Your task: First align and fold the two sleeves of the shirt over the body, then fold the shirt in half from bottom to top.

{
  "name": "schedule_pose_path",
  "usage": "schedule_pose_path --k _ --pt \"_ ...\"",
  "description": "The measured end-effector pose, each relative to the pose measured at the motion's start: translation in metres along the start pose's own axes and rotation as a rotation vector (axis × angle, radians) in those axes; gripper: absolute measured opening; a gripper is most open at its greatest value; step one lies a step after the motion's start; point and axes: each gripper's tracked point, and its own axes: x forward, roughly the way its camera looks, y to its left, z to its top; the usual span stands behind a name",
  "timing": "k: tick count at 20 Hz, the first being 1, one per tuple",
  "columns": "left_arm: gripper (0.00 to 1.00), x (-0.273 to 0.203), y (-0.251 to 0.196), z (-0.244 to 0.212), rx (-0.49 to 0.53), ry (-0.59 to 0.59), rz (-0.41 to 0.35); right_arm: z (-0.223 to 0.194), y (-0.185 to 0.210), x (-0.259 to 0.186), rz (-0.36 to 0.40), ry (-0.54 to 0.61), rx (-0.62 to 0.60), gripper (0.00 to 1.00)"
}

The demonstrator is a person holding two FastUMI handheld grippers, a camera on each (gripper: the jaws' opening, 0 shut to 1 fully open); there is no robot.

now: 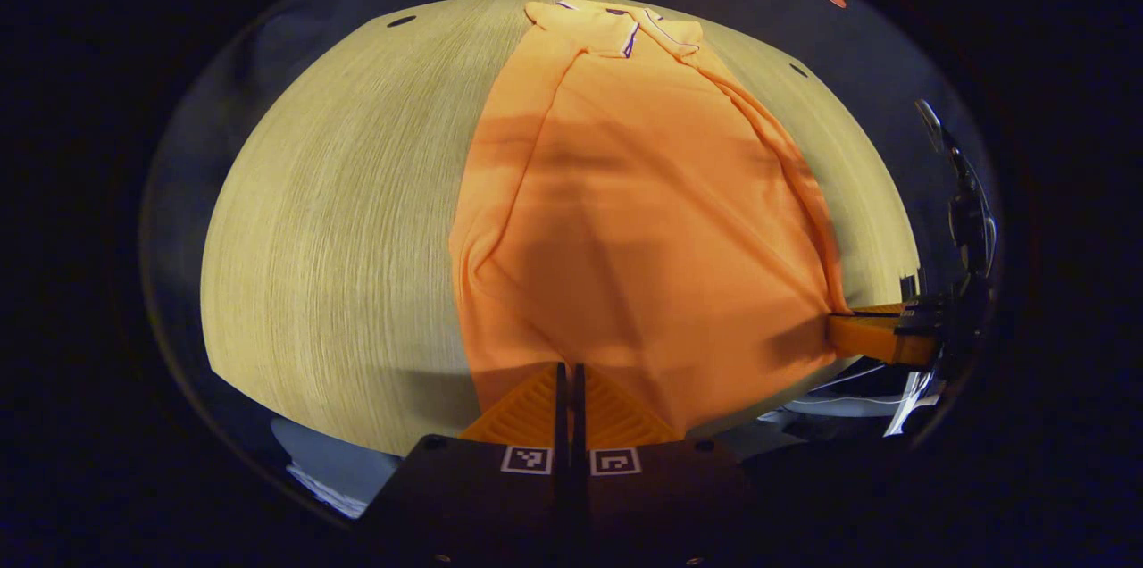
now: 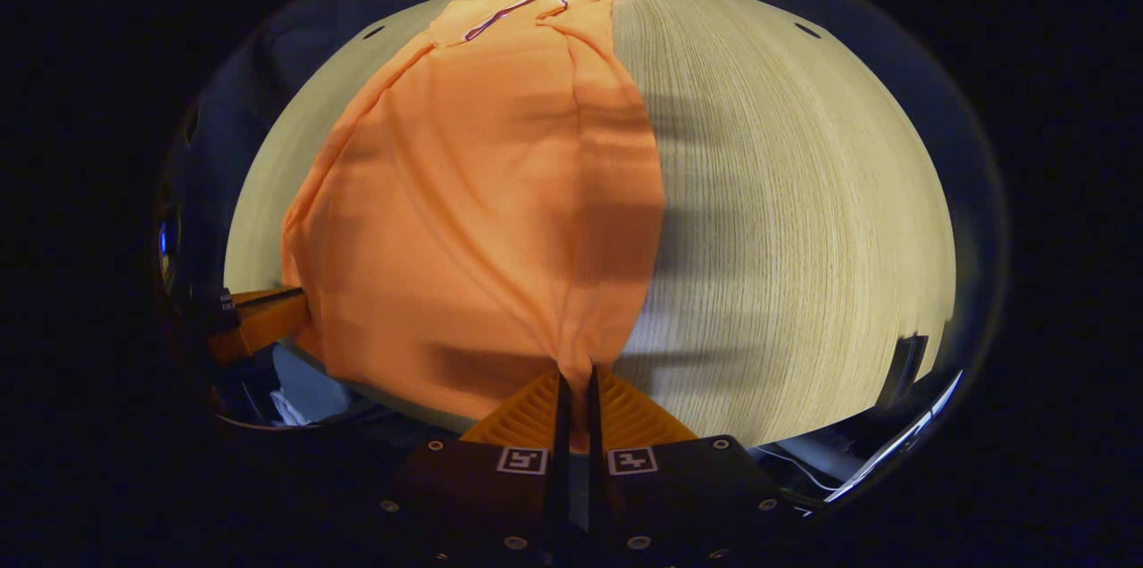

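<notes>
On a pale wood-grain bench (image 1: pixel 339 238) an orange shirt (image 1: pixel 643 220) lies lengthwise, its collar (image 1: pixel 629 28) with thin dark and white trim at the far end and its hem at the near edge. Both sleeves appear already folded in over the body, leaving a long narrow shape with soft lengthwise creases. No brand name or readable writing can be made out on the fabric; the only markings are small square black-and-white code tags on the gripper bodies. In the left gripper view, the left hand-held gripper (image 1: pixel 570 389) sits at the near hem with its fingers drawn almost together on the left corner of the cloth, though the fabric between them is hard to make out. Far to the right in that view, the right hand-held gripper (image 1: pixel 857 331) meets the shirt's other near corner, with dark cabling and booth hardware behind it. In the right gripper view, the right hand-held gripper pinches a gathered tuck of hem between its narrowly spaced fingers, the cloth plainly visible in the gap. At that view's left edge the left hand-held gripper (image 2: pixel 290 309) touches the opposite corner. Small dark holes (image 2: pixel 806 29) dot the bench's far side. Shadows band the shirt's middle.
</notes>
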Motion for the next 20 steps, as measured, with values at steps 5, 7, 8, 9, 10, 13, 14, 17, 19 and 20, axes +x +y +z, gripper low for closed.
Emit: schedule_pose_path --k 5,7,8,9,10,13,14,17,19,20 --pt "0.01 -0.014 -0.005 0.017 -0.007 -0.046 -0.029 0.01 0.0 -0.013 0.015 -0.042 0.027 0.1" --pt "0.01 -0.019 -0.002 0.032 -0.018 -0.075 -0.021 0.02 0.003 -0.021 0.029 -0.063 0.052 0.1" --pt "0.01 -0.021 -0.001 0.039 -0.028 -0.091 -0.02 0.027 0.003 -0.024 0.032 -0.078 0.064 0.1" --pt "0.01 -0.024 0.0 0.047 -0.04 -0.106 -0.023 0.036 0.003 -0.028 0.033 -0.097 0.07 0.1" --pt "0.01 -0.026 0.0 0.055 -0.053 -0.119 -0.028 0.045 0.003 -0.032 0.032 -0.115 0.075 0.1" --pt "0.01 -0.034 0.004 0.082 -0.082 -0.168 -0.038 0.073 0.004 -0.044 0.042 -0.172 0.096 0.1" --pt "0.01 -0.038 0.006 0.094 -0.089 -0.187 -0.04 0.084 0.003 -0.049 0.047 -0.19 0.105 0.1" --pt "0.0 -0.046 0.01 0.129 -0.098 -0.248 -0.04 0.114 -0.003 -0.058 0.043 -0.242 0.119 0.1" --pt "0.01 -0.052 0.01 0.155 -0.109 -0.283 -0.045 0.135 -0.007 -0.063 0.045 -0.262 0.132 0.1" --pt "0.01 -0.055 0.01 0.169 -0.111 -0.306 -0.046 0.149 -0.008 -0.067 0.046 -0.284 0.137 0.1"
